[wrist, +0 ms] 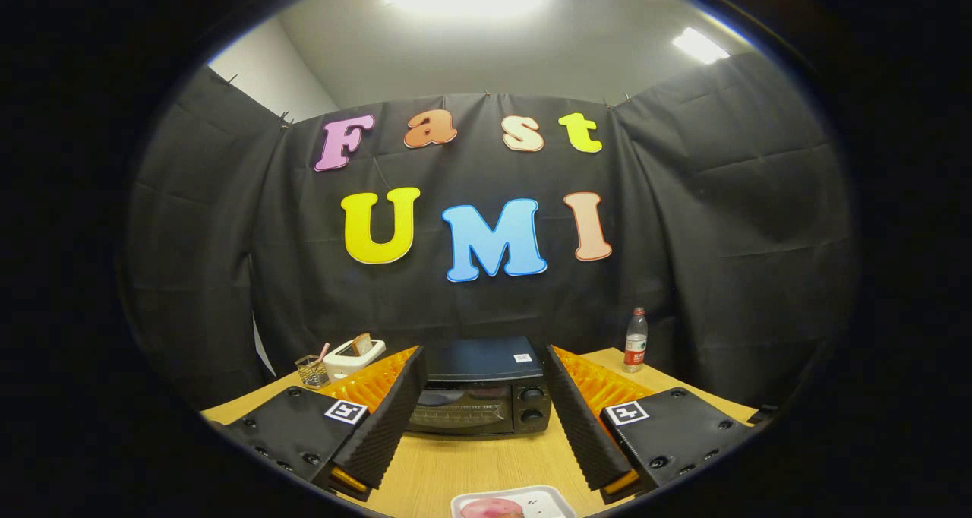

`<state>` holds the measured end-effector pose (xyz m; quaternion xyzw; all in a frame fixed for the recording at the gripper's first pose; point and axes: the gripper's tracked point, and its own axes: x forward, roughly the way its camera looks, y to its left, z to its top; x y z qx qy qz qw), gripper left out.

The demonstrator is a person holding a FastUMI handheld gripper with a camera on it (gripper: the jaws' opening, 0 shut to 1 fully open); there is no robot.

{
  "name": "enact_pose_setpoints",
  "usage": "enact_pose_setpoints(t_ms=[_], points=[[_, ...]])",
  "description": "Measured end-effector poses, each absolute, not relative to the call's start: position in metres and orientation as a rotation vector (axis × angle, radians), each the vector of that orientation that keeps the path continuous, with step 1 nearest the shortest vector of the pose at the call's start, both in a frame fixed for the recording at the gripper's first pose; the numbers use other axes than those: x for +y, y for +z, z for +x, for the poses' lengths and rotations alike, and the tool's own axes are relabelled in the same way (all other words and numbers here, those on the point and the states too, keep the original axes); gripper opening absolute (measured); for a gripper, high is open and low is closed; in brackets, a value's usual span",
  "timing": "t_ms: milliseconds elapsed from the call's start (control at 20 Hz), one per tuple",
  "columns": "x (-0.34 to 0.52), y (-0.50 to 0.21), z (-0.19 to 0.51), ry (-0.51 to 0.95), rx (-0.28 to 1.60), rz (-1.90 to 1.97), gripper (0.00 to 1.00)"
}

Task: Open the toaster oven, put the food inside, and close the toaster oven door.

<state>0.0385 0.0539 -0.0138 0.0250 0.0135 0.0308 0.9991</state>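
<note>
A black toaster oven (477,387) stands on the wooden table beyond my fingers, its glass door shut and two knobs on its right side. My gripper (483,385) hangs open above the table, its two fingers spread wide with nothing between them, framing the oven. Below and nearer than the fingers lies a white tray (531,497) with a pink piece of food (492,509) on it.
A white toaster (351,356) with a slice of bread in it and a small wire basket (310,371) stand to the left of the oven. A plastic bottle (635,341) stands at the table's back right. Black cloth walls close the booth.
</note>
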Motion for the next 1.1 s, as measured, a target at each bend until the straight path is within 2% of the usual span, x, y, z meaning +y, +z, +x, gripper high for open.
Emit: enact_pose_setpoints(t_ms=[600,1100], points=[[0.114,-0.059,0.114,0.165,0.107,0.054,0.99],[0.142,-0.131,0.179,0.193,0.233,0.011,0.99]])
